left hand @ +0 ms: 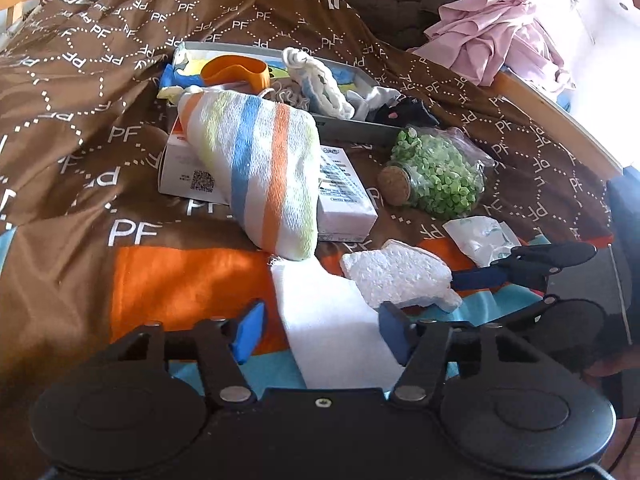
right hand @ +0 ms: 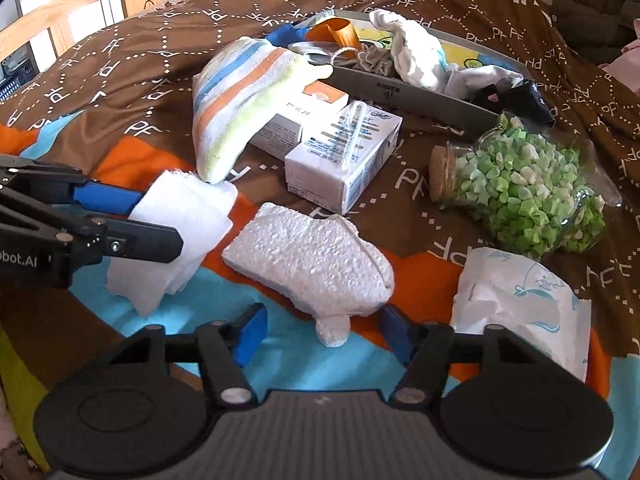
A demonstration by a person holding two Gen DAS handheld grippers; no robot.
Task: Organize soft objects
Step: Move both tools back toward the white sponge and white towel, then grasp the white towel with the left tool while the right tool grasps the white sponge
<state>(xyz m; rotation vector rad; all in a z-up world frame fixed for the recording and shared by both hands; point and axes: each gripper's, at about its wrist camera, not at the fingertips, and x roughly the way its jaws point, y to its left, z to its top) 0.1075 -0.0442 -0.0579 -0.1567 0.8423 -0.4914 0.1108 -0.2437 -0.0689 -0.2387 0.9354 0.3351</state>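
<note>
Your right gripper straddles the foam piece, jaws spread, seemingly untouching; centre it beside the white cloth, then squeeze gently.

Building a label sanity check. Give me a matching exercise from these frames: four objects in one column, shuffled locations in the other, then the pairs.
Things
1. striped white, blue and orange towel
2. white bumpy foam piece
3. folded white cloth
4. cork-stoppered glass jar of green paper stars

Places
A. between the left gripper's fingers
B. draped over a white carton
C. lying on its side on the brown bedspread
D. just ahead of the right gripper

Pairs: 1-B, 2-D, 3-A, 4-C
</note>
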